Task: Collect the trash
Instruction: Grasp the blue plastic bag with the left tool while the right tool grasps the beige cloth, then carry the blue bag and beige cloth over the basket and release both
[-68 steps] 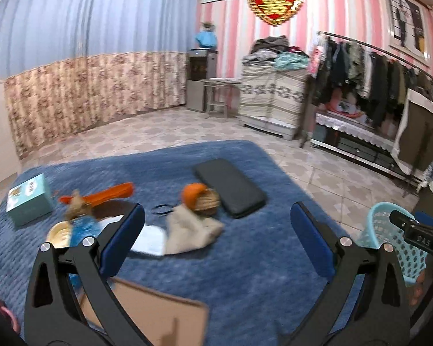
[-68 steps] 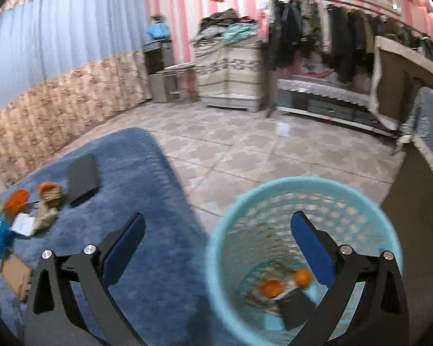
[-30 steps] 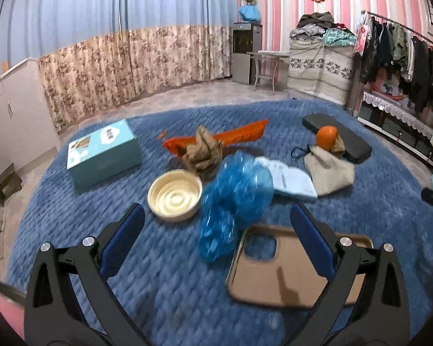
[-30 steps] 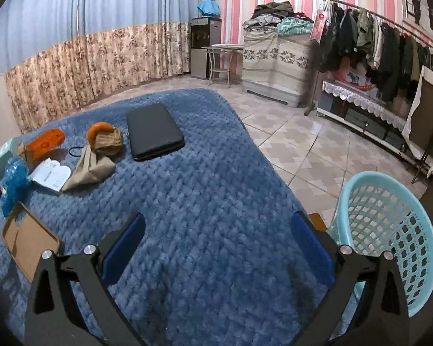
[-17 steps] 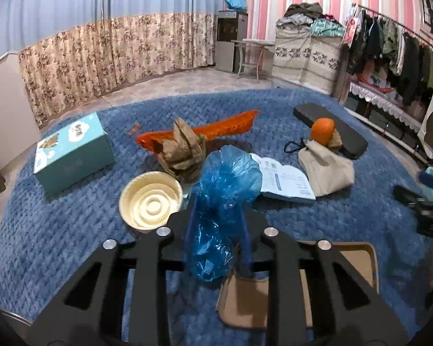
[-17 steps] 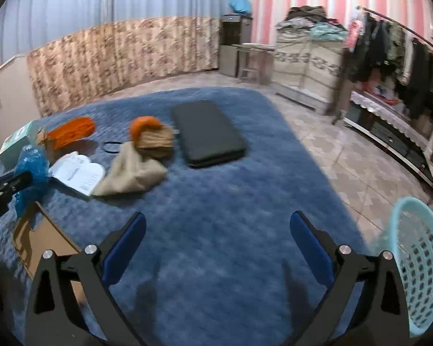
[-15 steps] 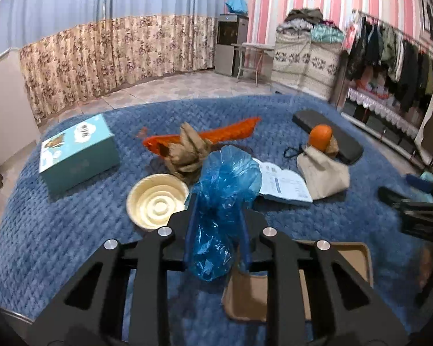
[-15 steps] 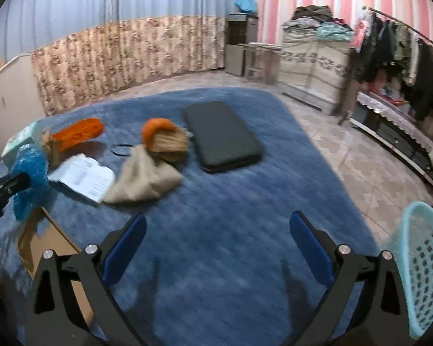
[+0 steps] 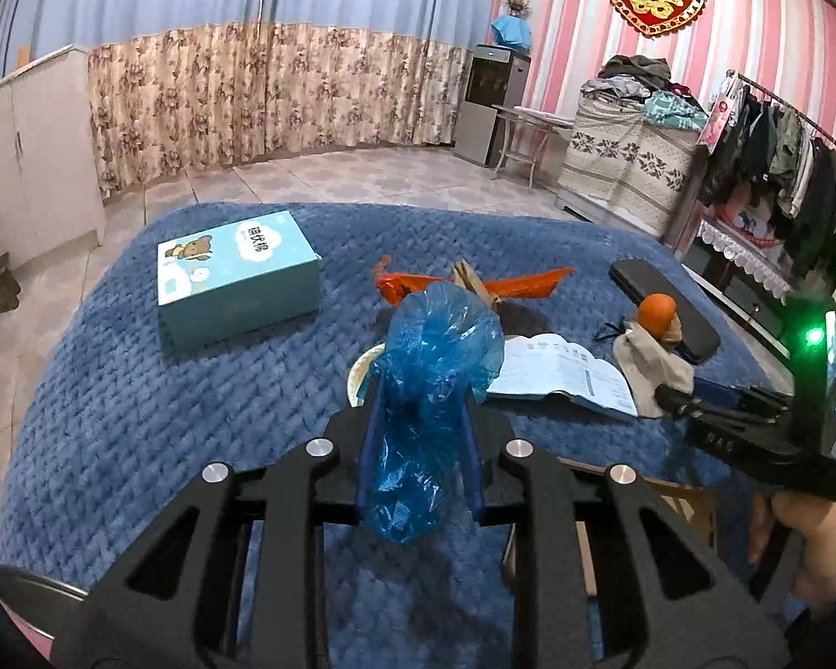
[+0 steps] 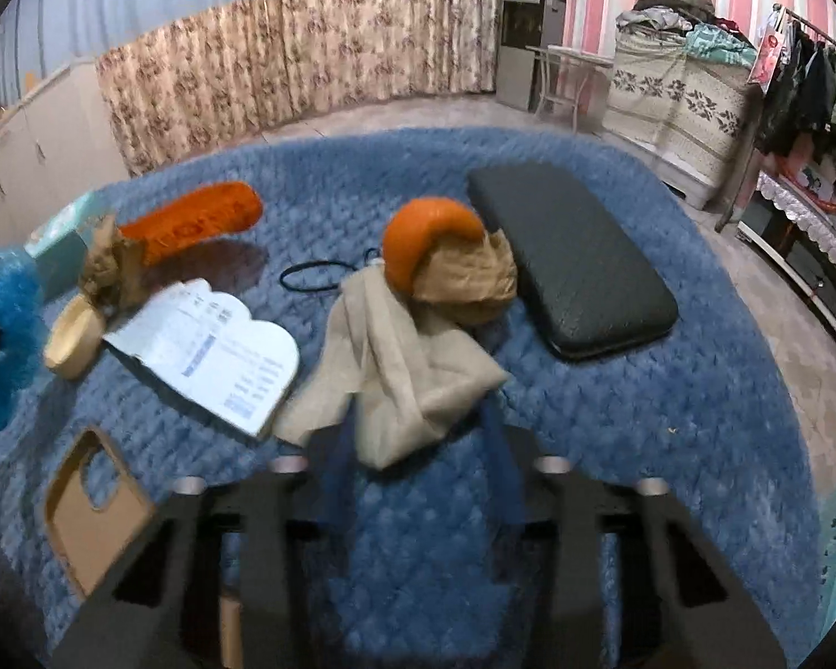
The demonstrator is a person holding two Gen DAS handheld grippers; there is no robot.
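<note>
Left tongs (image 9: 418, 435) are clamped on the blue bag (image 9: 434, 379), lifted above the blue rug (image 9: 139, 418). Right tongs (image 10: 412, 474) are closing around the beige cloth's (image 10: 401, 368) near edge; seat it deeper before lifting.

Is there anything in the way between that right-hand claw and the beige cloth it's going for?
Nothing visible blocks it. The right gripper already has the near corner of the crumpled beige cloth between its closing jaws. Only bare blue quilted blanket lies around that corner; the open white booklet sits off to the side.
</note>
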